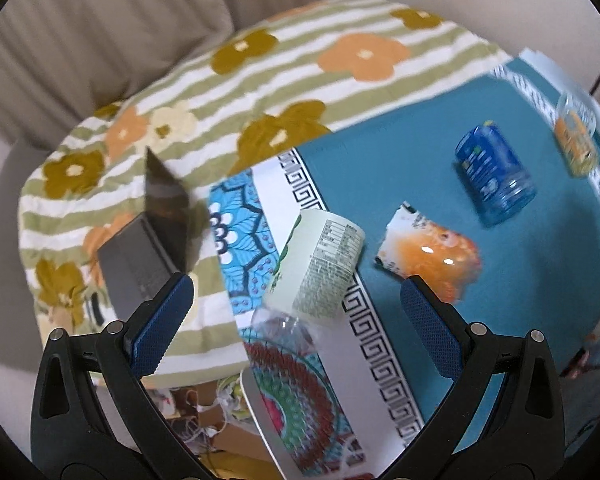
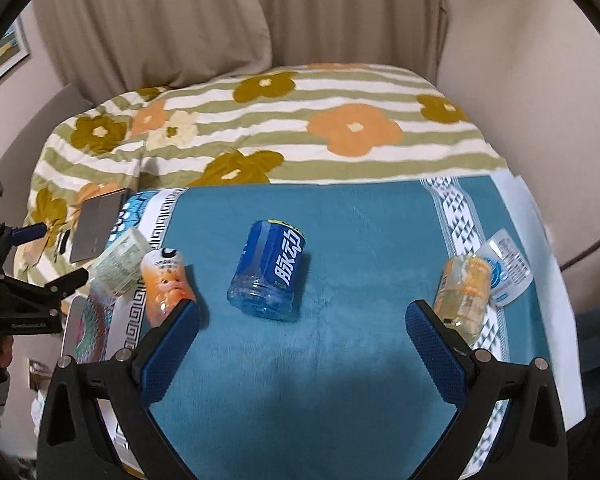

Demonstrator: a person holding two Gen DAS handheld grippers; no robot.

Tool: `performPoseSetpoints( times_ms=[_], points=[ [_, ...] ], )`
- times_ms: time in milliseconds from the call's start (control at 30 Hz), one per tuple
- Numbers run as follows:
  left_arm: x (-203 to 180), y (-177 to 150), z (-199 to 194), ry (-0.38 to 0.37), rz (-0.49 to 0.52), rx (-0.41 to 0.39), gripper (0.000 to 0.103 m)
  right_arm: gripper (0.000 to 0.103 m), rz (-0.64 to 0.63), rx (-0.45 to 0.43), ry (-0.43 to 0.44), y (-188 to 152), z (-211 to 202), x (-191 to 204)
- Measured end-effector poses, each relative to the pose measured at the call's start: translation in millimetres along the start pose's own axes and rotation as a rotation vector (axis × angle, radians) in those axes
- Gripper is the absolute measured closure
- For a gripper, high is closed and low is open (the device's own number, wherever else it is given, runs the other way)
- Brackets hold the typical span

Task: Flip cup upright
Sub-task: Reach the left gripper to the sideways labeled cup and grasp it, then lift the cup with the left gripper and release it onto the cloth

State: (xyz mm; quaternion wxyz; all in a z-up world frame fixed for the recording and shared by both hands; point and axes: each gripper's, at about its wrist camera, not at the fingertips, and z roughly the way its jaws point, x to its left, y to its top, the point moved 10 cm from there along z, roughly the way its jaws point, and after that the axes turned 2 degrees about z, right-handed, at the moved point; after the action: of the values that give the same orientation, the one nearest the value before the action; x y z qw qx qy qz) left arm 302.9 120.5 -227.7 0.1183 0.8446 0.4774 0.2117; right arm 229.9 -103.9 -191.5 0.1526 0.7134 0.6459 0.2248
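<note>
Both wide open, holding nothing: left gripper point(image 1: 296, 292), right gripper point(image 2: 302, 320). Blue cup point(image 2: 269, 270) upside down on teal cloth point(image 2: 360, 360). Slippery plastic; could slide, roll away.

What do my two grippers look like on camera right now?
Both match: the left gripper and right gripper have black plastic frames with triangular cutouts, silver rivets at the pivots, and fingers faced with blue textured pads. The right view shows small white lettering on the left gripper's frame, unreadable. No cables or sleeves show.
</note>
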Motion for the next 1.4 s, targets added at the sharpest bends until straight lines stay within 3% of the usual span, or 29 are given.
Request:
performPoseSetpoints(
  times_ms=[233,533,633,700,733,1067,1400],
  points=[
    [-7.7,-8.0,57.1,-0.078,0.11,0.095,0.0,0.0,0.069,0.059,-0.052,-8.8,27.3,-1.8],
    [-14.9,-18.0,88.2,-0.145,0.138,0.141,0.0,0.0,0.126,0.113,-0.104,-22.5,42.4,-4.2],
    [-16.1,-20.7,93.7,-0.163,0.131,0.154,0.015,0.0,0.126,0.117,-0.116,-23.3,43.7,-3.2],
    [-16.3,-23.7,96.1,-0.172,0.128,0.162,0.03,0.0,0.123,0.119,-0.121,-23.8,44.2,-2.7],
    [-15.5,-24.1,96.7,-0.172,0.128,0.161,0.031,0.0,0.122,0.121,-0.123,-24.7,44.4,-2.4],
    [-8.0,-34.5,79.6,-0.166,0.072,0.159,0.032,0.001,0.103,0.115,-0.1,-26.0,42.9,4.4],
    [-13.2,-37.8,20.0,-0.108,-0.039,0.13,0.032,0.0,0.061,0.067,-0.037,-24.1,16.2,-0.8]
  ],
)
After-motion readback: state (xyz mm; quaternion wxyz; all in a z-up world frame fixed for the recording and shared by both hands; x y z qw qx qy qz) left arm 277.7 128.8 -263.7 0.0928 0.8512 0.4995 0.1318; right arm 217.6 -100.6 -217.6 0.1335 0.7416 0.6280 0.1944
